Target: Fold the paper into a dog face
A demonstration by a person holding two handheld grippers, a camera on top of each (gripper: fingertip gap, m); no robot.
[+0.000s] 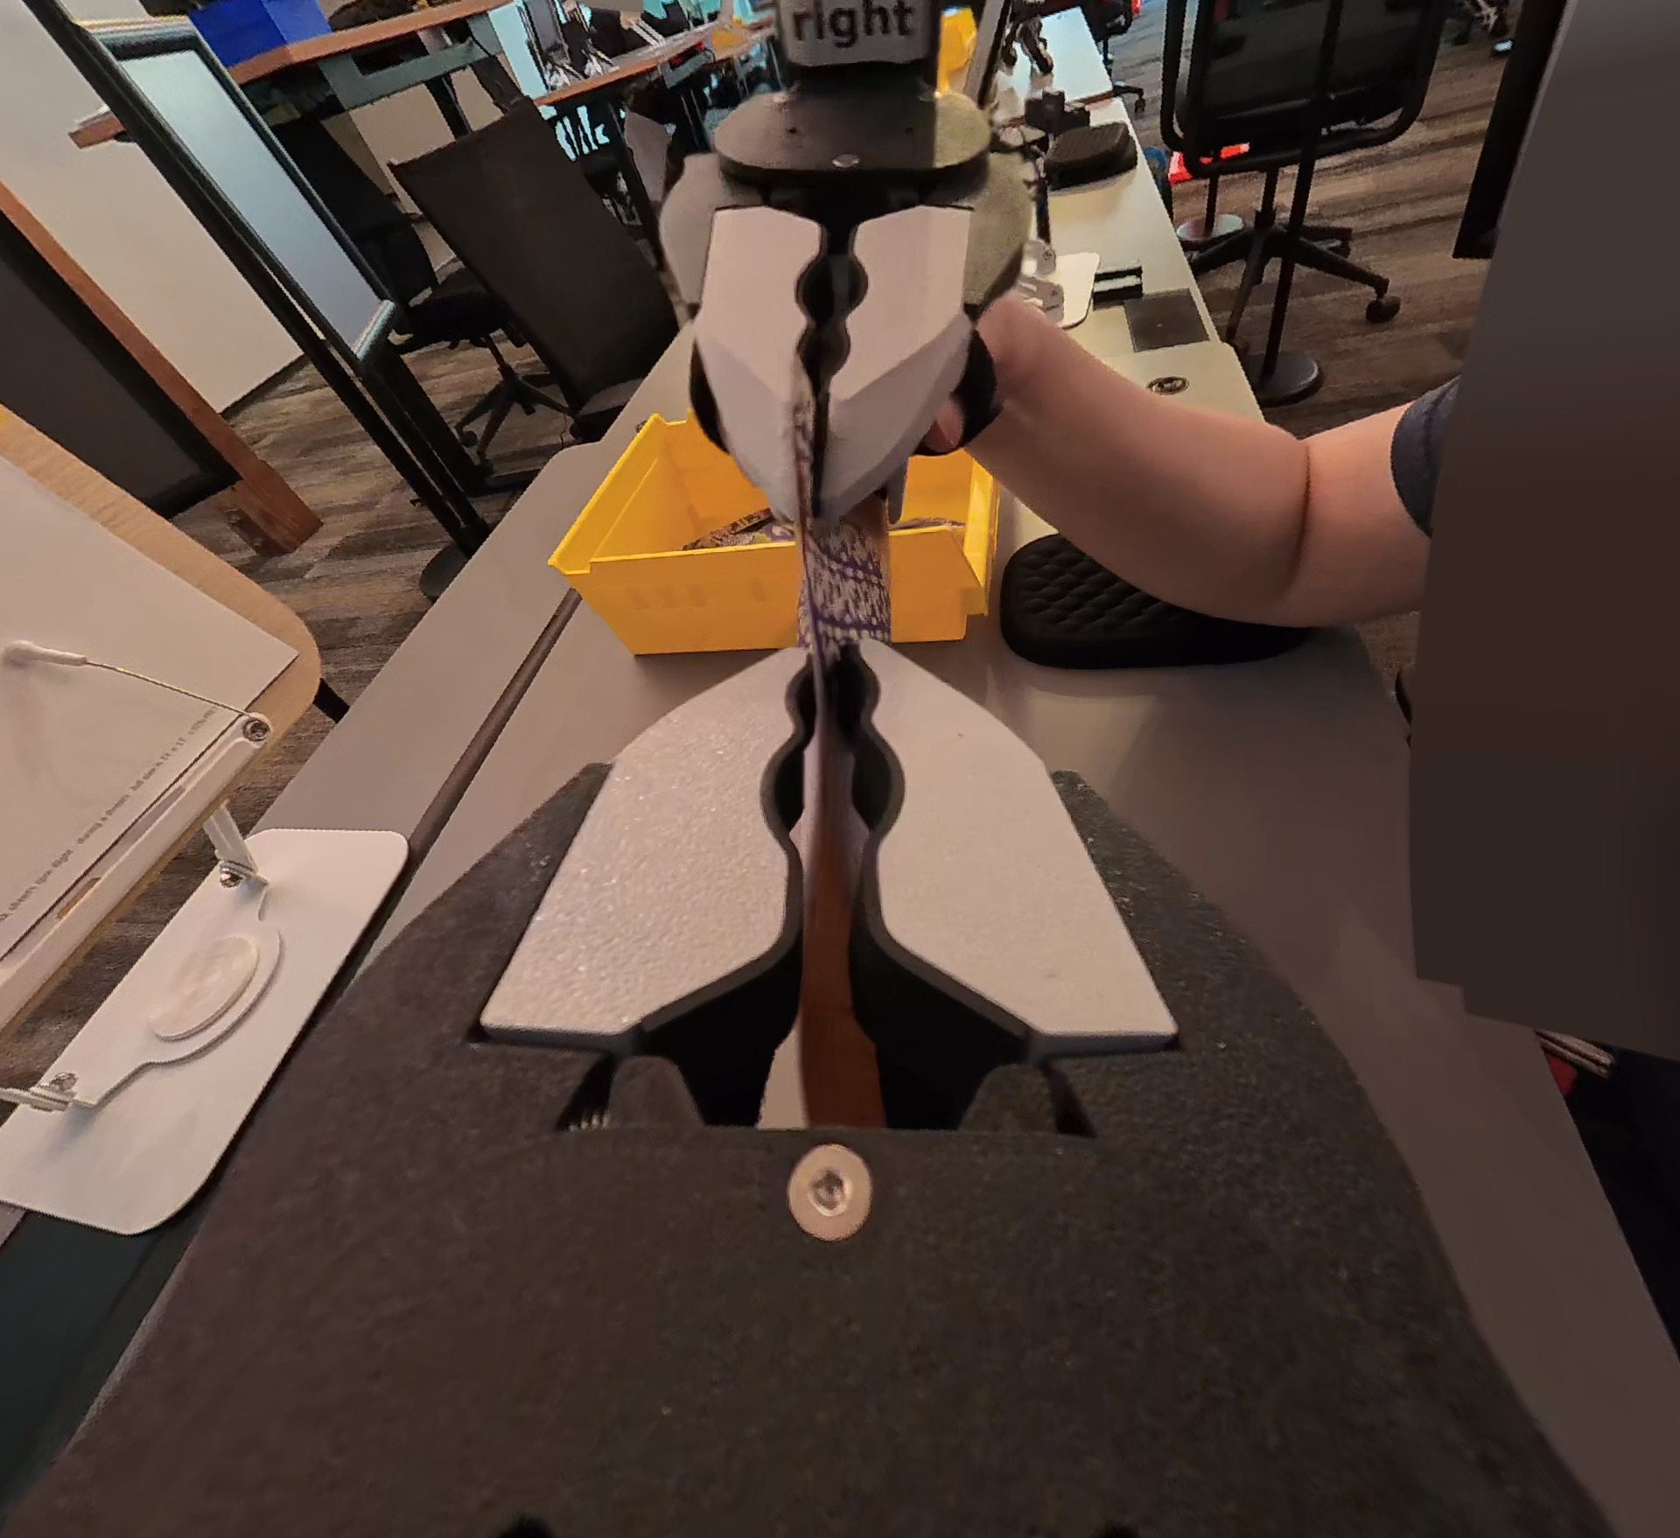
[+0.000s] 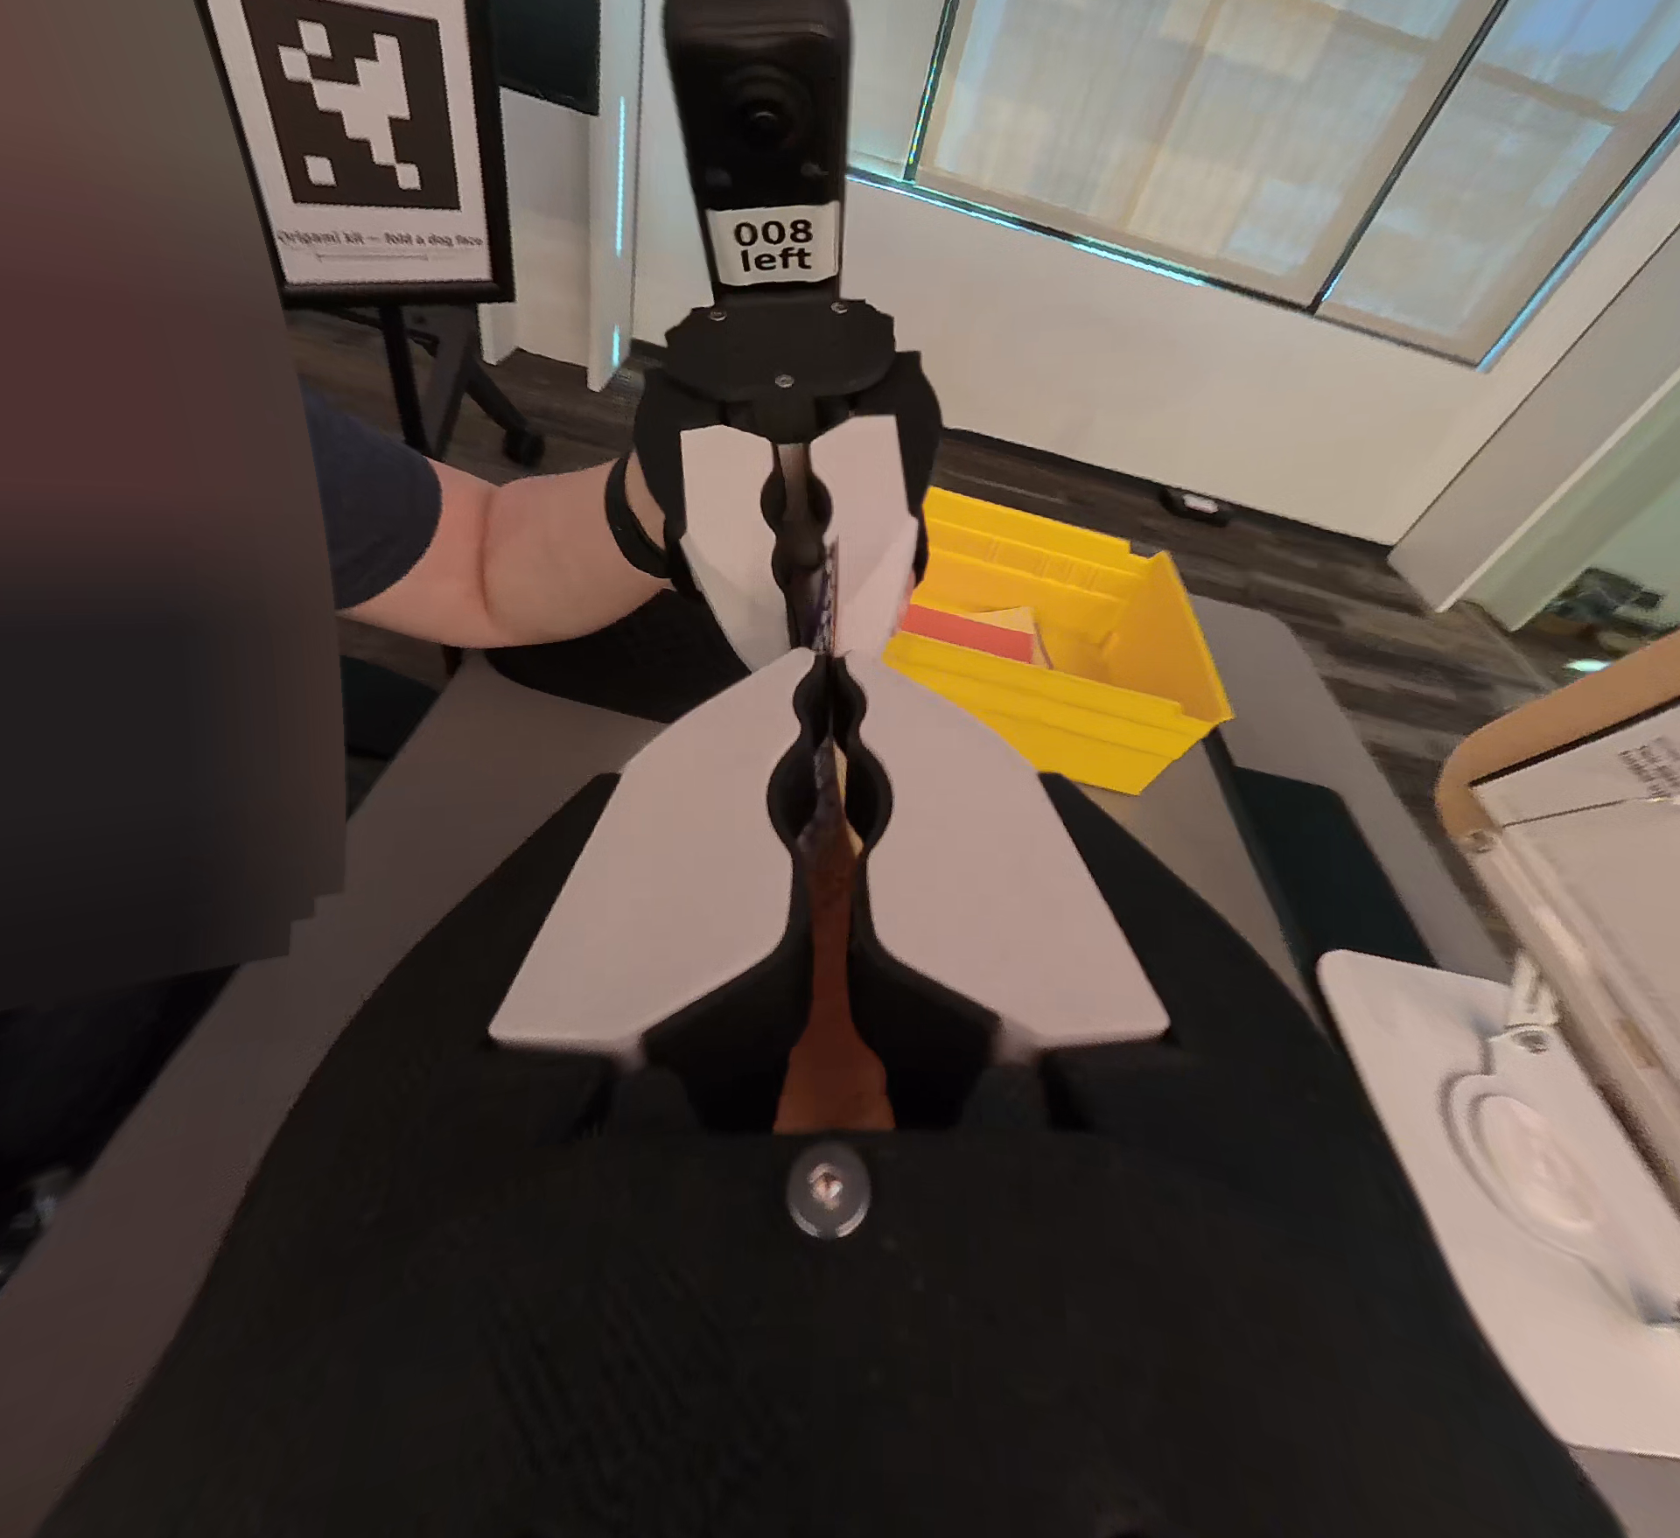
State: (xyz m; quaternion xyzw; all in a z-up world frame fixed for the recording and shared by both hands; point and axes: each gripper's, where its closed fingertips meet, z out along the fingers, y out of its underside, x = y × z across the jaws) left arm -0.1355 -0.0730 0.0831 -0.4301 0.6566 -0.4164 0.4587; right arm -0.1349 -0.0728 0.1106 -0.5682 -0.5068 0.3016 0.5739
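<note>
Your left gripper (image 1: 832,667) was clamped on the paper (image 1: 845,585), its two white fingers (image 1: 691,840) pressed together with the sheet running edge-on between them; the part inside the jaws looked brown, and the part past the tips showed a blue-and-white pattern. Directly opposite, your right gripper (image 1: 809,494) pointed back at it and was pinched tight on the other end of the same sheet, so the paper hung stretched between the two sets of tips, above the surface (image 1: 1136,767) and not touching it. From the right wrist view the same hold showed: the right gripper (image 2: 832,658) closed on the paper (image 2: 823,613), and the left gripper (image 2: 818,631) met it almost tip to tip. Your hand (image 1: 964,395) gripped the right tool from behind.

Just beyond and below the paper stood a yellow bin (image 1: 691,576) on the grey surface, with a few coloured sheets (image 2: 973,626) lying inside it. A black padded rest (image 1: 1136,613) lay beside the bin, under your forearm (image 1: 1227,494). A white stand with a clear panel (image 1: 136,858) stood off to the side.
</note>
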